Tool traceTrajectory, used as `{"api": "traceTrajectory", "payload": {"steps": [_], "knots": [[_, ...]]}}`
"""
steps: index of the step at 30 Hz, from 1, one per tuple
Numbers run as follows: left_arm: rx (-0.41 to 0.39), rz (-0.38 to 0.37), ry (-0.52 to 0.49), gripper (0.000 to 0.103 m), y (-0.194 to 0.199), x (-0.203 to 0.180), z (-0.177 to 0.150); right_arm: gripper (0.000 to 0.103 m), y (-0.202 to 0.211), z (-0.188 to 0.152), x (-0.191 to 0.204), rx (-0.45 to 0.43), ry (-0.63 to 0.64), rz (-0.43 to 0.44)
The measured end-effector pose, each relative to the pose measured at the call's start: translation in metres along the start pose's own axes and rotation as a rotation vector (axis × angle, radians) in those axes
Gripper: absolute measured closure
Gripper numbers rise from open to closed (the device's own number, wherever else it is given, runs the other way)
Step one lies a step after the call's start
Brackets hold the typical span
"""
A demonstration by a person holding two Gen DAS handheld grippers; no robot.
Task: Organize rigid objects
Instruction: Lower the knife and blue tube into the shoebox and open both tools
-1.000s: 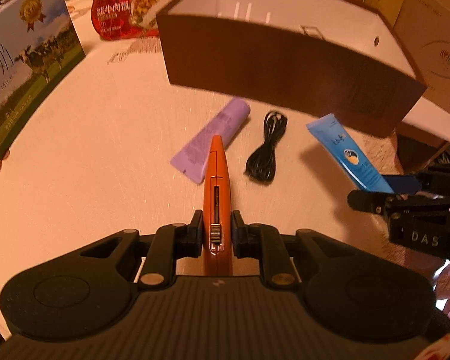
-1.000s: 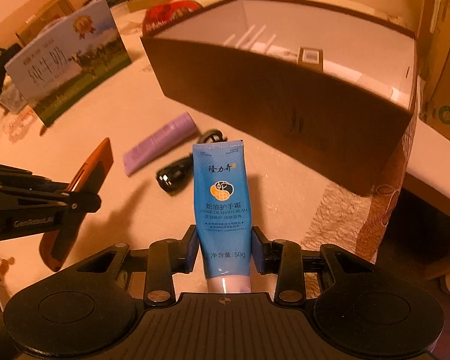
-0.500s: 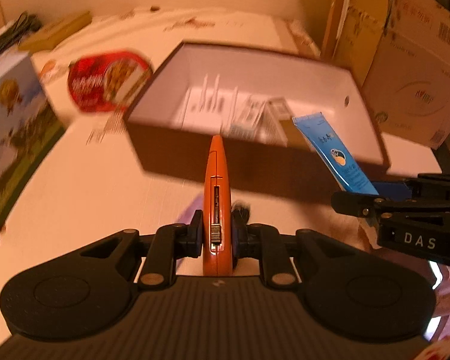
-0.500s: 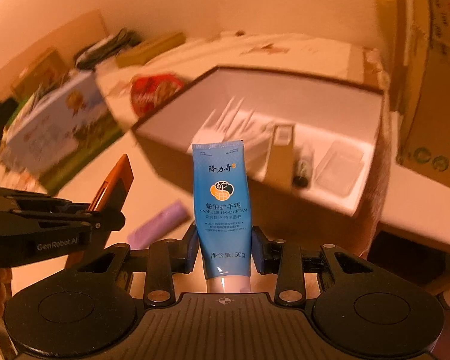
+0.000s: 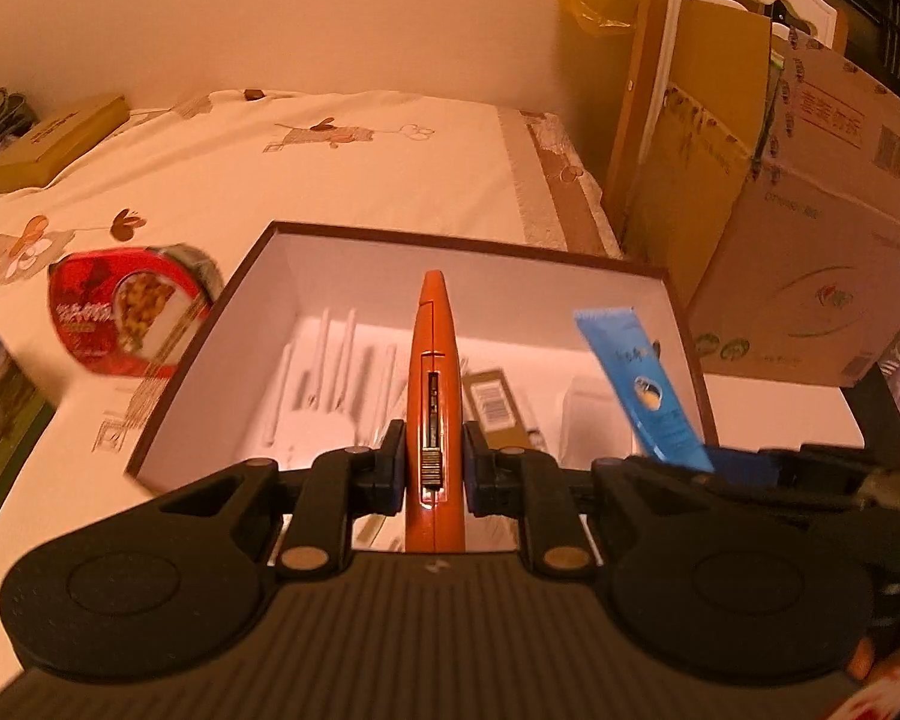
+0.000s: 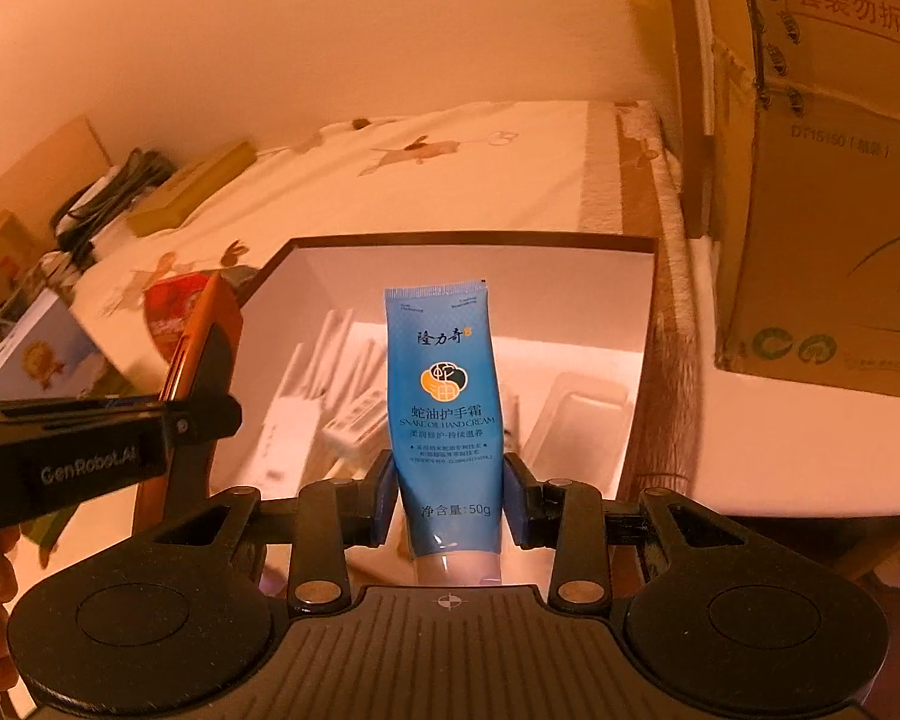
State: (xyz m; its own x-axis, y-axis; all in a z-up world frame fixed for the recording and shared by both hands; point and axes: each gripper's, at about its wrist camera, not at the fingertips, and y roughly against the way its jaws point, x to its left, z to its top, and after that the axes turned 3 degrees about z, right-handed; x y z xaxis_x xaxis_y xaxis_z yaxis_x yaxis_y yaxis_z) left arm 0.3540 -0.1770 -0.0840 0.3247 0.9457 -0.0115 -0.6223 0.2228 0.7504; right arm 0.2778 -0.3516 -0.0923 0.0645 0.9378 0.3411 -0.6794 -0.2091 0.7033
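My left gripper (image 5: pixel 431 468) is shut on an orange utility knife (image 5: pixel 433 384) that points forward over the open brown box (image 5: pixel 210 324). My right gripper (image 6: pixel 449 498) is shut on a blue hand cream tube (image 6: pixel 444 408), held upright above the same box (image 6: pixel 645 324). The tube (image 5: pixel 642 384) and the right gripper (image 5: pixel 750 468) show at the right of the left wrist view. The knife (image 6: pixel 201 330) and the left gripper (image 6: pixel 198 414) show at the left of the right wrist view. White sticks (image 5: pixel 336 372), a small carton (image 5: pixel 492 402) and a clear case (image 6: pixel 576 420) lie inside the box.
A red food tin (image 5: pixel 126 312) and a milk carton (image 6: pixel 42 354) stand left of the box on the white tablecloth (image 5: pixel 330 168). A flat tan box (image 5: pixel 54 144) lies at the far left. Large cardboard boxes (image 5: pixel 810 252) stand to the right of the table.
Both grippers rose and moved forward with their objects, from above the table in front of the box to over its open top. The purple tube and black cable dropped out of view.
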Motion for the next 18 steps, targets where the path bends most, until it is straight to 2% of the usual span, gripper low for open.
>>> {"api": "traceTrajectory", "payload": {"steps": [8, 18], "knots": [[0.047, -0.005, -0.017, 0.088, -0.042, -0.011, 0.007, 0.070, -0.027, 0.004, -0.008, 0.053, -0.007, -0.057], [0.082, -0.010, 0.029, 0.088, -0.072, -0.010, 0.012, 0.070, -0.049, 0.000, -0.009, 0.104, 0.022, -0.109]]}}
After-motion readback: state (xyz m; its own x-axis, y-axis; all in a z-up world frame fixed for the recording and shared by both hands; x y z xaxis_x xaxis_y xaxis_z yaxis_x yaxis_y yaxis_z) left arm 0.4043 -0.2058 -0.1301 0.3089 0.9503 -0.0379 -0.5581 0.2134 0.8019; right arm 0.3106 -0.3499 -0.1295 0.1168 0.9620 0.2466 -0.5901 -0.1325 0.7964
